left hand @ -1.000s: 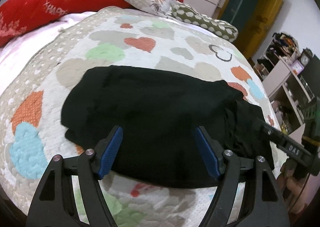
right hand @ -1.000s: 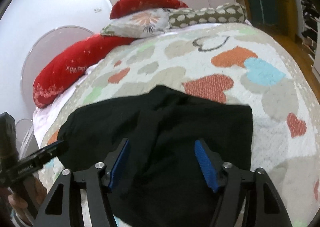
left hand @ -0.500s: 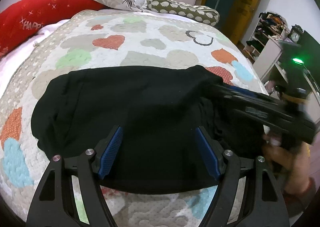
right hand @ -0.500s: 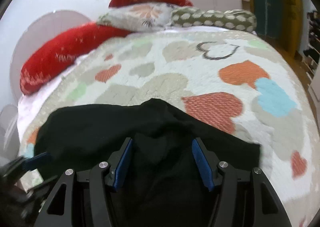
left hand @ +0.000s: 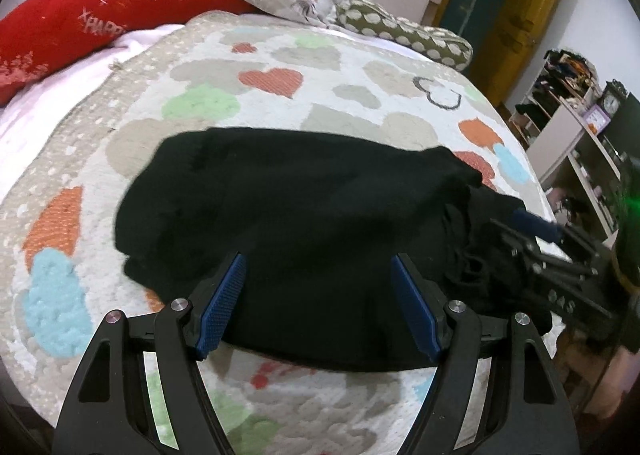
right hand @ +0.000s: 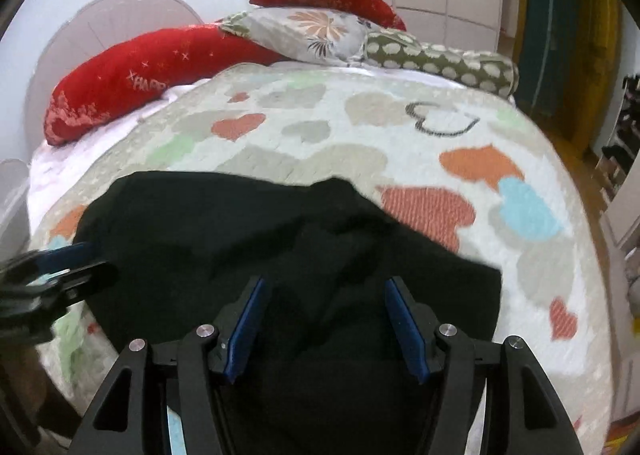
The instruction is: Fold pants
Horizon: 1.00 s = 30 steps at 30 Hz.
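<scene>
Black pants [left hand: 300, 215] lie folded in a wide bundle on the heart-patterned quilt [left hand: 280, 55]; their right end is bunched and rumpled. My left gripper [left hand: 320, 295] is open over the near edge of the bundle, its blue pads [left hand: 224, 303] wide apart and touching nothing. Over the rumpled right end of the pants [right hand: 240, 235], my right gripper [right hand: 326, 315] is open, pads clear of the cloth. In the left wrist view the right gripper [left hand: 524, 227] comes in from the right. The left gripper [right hand: 80, 259] shows at the left edge of the right wrist view.
Two red pillows [right hand: 132, 83], a floral pillow [right hand: 312, 35] and a dotted bolster [right hand: 444, 59] line the head of the bed. Open shelves [left hand: 572, 123] and a yellow-framed door [left hand: 508, 27] stand to the right. The quilt drops off at its near edge.
The right wrist view has rolled upright and shifted along the pants. Half a second ago the right gripper reached further over the pants' right end; it now sits back at the right.
</scene>
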Each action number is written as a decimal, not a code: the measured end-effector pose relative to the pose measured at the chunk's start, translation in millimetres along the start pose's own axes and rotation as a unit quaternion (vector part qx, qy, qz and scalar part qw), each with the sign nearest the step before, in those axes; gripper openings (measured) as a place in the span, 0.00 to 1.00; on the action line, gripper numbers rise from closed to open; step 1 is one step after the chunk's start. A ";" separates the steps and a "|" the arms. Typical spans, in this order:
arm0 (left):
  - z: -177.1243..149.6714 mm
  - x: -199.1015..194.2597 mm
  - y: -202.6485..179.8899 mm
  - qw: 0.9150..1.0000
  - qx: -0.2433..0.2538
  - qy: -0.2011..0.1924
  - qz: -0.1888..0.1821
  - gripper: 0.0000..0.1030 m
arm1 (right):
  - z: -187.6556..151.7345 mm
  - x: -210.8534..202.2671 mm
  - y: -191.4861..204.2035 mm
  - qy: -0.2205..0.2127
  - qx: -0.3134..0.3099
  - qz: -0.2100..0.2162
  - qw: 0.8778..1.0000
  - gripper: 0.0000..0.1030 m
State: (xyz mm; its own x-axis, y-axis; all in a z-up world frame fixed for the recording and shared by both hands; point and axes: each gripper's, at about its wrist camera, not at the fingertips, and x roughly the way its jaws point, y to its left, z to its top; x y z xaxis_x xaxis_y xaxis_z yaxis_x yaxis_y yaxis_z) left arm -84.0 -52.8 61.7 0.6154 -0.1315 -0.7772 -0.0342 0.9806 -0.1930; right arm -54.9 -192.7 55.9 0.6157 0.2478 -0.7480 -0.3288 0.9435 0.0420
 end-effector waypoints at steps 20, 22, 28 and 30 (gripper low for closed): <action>-15.6 -38.7 67.9 0.995 -0.091 -0.034 -0.004 0.73 | 44.4 37.3 66.7 0.029 0.022 0.201 0.979 0.65; -22.4 -37.3 82.0 0.992 -0.124 -0.036 -0.008 0.73 | 51.3 45.7 80.5 0.030 0.006 0.205 0.978 0.65; -28.9 -19.2 102.1 0.985 -0.171 -0.013 0.001 0.73 | 79.4 78.3 116.0 0.037 -0.037 0.227 0.972 0.66; -28.5 -12.4 103.9 0.983 -0.181 -0.004 -0.007 0.73 | 89.0 90.5 127.4 0.041 -0.049 0.231 0.971 0.67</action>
State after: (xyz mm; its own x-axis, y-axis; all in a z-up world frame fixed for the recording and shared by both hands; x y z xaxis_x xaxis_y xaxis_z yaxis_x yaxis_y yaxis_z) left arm -117.6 46.5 34.2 0.6241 -0.1413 -0.7685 -0.3029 0.8628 -0.4047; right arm 22.7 -30.5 52.5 0.3287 0.6182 -0.7140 -0.6264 0.7085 0.3251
